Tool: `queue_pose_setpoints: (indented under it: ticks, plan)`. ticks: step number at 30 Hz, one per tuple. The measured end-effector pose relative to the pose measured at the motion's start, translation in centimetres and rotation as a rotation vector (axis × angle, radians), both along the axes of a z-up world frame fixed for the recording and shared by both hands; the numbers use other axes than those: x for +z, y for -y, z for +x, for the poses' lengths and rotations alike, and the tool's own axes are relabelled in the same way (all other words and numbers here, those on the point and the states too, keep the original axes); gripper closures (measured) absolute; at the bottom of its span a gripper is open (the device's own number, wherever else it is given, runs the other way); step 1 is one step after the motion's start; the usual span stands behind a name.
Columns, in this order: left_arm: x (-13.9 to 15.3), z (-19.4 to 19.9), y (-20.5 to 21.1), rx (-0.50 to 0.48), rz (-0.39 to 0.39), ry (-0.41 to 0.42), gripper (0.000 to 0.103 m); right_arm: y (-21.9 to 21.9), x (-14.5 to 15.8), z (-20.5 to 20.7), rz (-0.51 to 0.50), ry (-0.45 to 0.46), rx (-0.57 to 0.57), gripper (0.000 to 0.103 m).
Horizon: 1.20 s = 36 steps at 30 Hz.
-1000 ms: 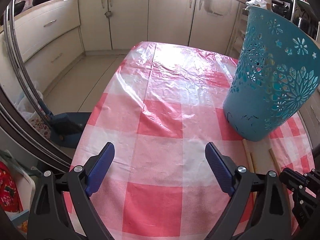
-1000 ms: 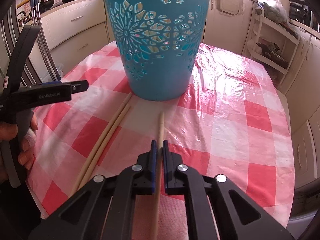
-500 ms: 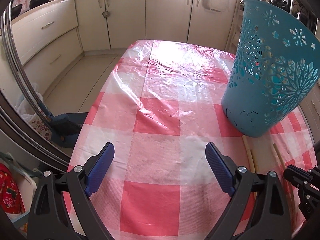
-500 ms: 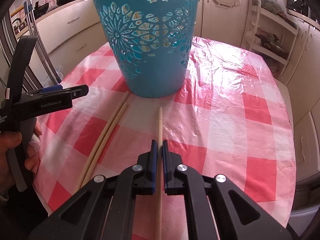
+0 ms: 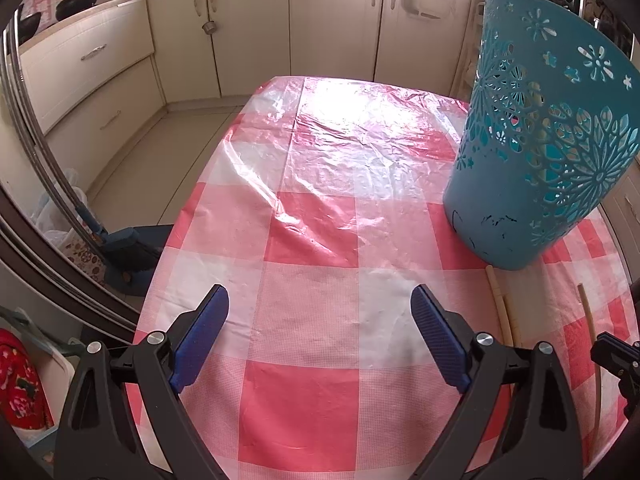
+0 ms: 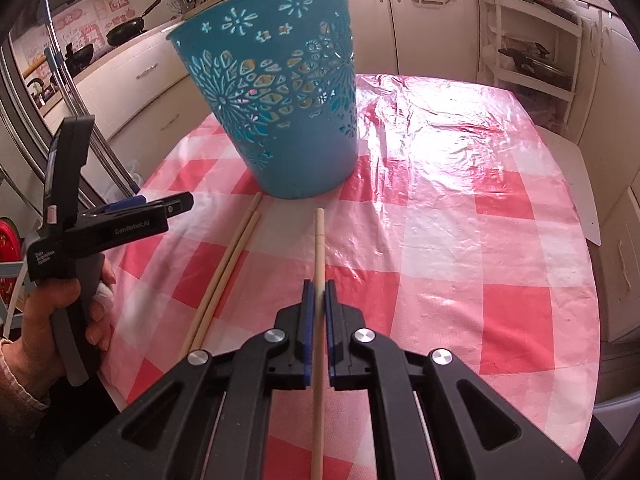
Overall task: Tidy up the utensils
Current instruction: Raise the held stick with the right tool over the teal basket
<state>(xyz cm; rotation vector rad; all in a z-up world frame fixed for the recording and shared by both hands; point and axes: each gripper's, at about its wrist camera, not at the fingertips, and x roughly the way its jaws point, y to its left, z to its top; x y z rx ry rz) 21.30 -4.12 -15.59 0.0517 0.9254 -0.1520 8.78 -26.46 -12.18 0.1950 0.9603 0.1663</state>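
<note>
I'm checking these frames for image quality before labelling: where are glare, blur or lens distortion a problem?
Left wrist view: strong window glare washes out the far half of the checked tablecloth; fisheye bends the cabinets and leans the blue basket. Right wrist view: glare on the tablecloth's far right, and the chopstick smears slightly where the right tool grips it; the two loose chopsticks stay sharp.

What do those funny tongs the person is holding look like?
Both tongs are black plastic with triangle-shaped cut-outs, round silver bolts and flat blue ribbed pads on the tips. The left tongs spread into a wide V; seen from the side, they carry white lettering and a grey handle. The right tongs look the same. The left hand has a light wrap on one finger and a pale sleeve cuff.
</note>
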Motion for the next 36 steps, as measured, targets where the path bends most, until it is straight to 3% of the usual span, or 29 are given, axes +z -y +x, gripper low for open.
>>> queue_pose_setpoints:
  ticks: [10, 21, 25, 32, 36]
  plan:
    - [-0.2, 0.2, -0.1, 0.000, -0.001, -0.013, 0.015, 1.2, 6.5, -0.1, 0.130, 0.157, -0.030, 0.097]
    - [-0.5, 0.4, -0.1, -0.003, 0.002, -0.024, 0.014, 0.3, 17.7, 3.0, 0.180, 0.439, 0.041, 0.098]
    - [-0.6, 0.5, -0.1, -0.004, 0.002, -0.025, 0.015, 0.2, 19.1, 3.7, 0.160, 0.473, 0.055, 0.098]
    - [-0.6, 0.5, 0.0, -0.004, 0.000, -0.026, 0.015, 1.6, 18.0, 4.5, 0.170, 0.431, 0.031, 0.099]
    - [-0.7, 0.6, 0.0, -0.004, 0.004, -0.026, 0.015, 2.1, 20.2, 5.3, 0.175, 0.472, 0.027, 0.101]
